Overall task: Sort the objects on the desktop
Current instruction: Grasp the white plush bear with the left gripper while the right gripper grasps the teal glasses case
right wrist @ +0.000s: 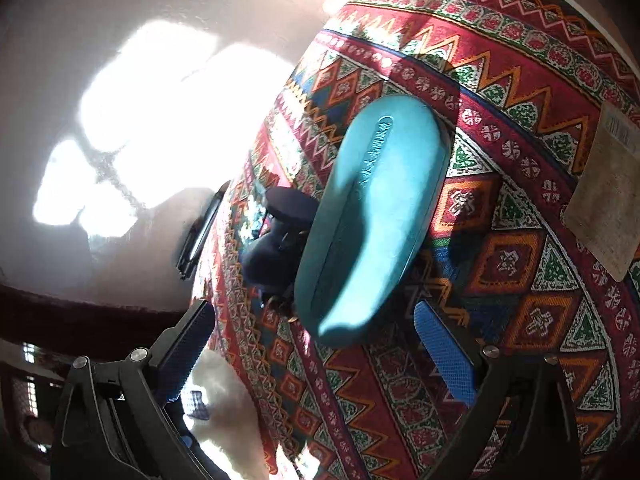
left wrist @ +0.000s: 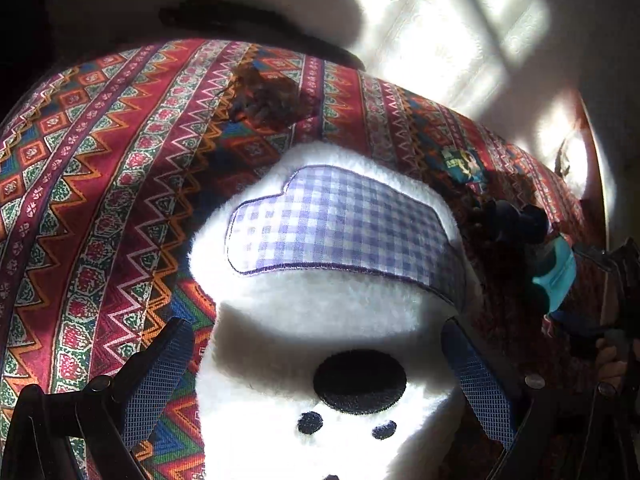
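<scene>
The plush toy (left wrist: 320, 320) is fluffy white fur with a smooth gingham cloth patch; the teal case (right wrist: 372, 220) looks matt and smooth; the tablecloth (left wrist: 100, 184) is woven.

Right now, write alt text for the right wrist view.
A teal oval hard case lies on a red patterned woven tablecloth, ahead of the open right gripper. A dark blue clip sits beside it.

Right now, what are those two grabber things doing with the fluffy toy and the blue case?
A person is tidying things on a table with a patterned cloth. The left gripper has its fingers on either side of a white plush toy, with a checked patch; whether it is squeezing is unclear. The right gripper is open, pointed at a teal case lying on the cloth beside a dark blue object.
</scene>
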A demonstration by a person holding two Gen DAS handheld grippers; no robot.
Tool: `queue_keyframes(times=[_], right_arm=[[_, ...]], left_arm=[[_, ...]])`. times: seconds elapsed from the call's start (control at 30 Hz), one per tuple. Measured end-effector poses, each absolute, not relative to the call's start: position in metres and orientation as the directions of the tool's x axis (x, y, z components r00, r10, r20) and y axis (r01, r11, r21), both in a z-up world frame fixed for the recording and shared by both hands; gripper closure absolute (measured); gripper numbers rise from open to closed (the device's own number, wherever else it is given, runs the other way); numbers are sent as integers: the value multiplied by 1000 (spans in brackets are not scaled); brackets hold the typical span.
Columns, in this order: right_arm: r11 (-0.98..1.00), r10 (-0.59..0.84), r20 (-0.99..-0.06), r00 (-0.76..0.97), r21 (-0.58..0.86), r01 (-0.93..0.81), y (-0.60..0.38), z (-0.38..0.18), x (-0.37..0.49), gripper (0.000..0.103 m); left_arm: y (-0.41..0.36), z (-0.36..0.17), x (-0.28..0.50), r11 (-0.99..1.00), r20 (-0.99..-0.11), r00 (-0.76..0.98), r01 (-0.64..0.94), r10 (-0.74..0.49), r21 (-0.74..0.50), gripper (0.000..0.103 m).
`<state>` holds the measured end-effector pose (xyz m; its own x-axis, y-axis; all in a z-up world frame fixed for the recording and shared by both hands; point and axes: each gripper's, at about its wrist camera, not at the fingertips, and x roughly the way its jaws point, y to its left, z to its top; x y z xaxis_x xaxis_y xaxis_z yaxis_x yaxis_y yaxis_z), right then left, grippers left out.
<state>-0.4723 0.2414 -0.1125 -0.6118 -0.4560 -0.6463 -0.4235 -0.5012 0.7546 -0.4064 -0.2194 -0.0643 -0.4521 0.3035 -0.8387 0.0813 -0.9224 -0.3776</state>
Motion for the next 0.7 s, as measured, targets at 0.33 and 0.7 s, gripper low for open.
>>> queue_keyframes(times=[0.33, 0.7], right_arm=[[-855, -134, -802, -582, 390, -341, 194, -108, -545, 1], [-792, -411, -673, -615, 597, -124, 236, -79, -415, 44]], left_arm=[[-158, -107, -440, -890, -838, -321, -37, 442, -455, 3], [-148, -73, -311, -836, -735, -486, 16, 472, -548, 19]])
